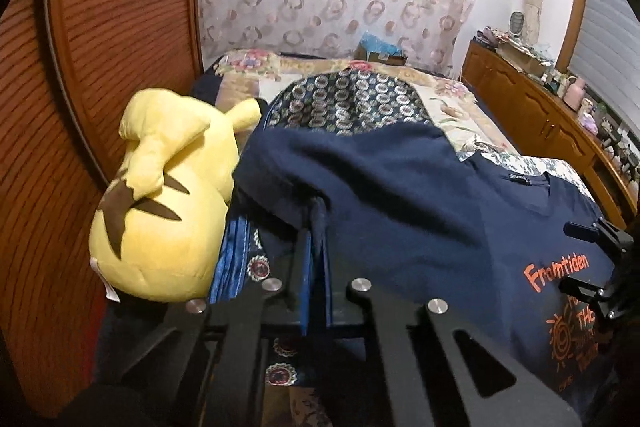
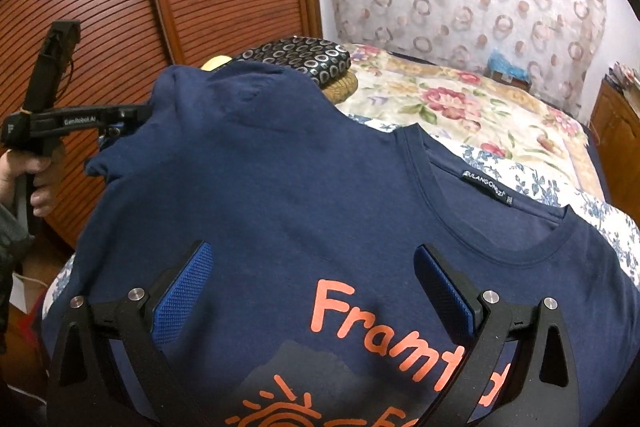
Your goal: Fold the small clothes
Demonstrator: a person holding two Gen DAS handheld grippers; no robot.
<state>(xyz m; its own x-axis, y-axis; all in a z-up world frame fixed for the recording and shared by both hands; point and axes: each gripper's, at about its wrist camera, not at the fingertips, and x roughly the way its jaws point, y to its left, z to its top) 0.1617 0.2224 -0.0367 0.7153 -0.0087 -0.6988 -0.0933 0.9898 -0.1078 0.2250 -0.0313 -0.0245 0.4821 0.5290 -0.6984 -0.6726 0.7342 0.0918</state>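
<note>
Your navy T-shirt point(image 2: 304, 195) lies front-up on the bed point(image 2: 460, 99), its orange "Framtiden" print and sun design facing you, the neck label showing inside the collar, and its sleeve lifted toward the wardrobe side. Your left gripper point(image 1: 316, 227) has its jaws closed on that sleeve's edge, the fabric pinched between the pads and draped over them. Your right gripper point(image 2: 312, 291) hangs over the chest of the shirt with its jaws wide apart, blue pads bare, holding nothing. A yellow plush toy point(image 1: 160, 195) sits just beside the sleeve.
</note>
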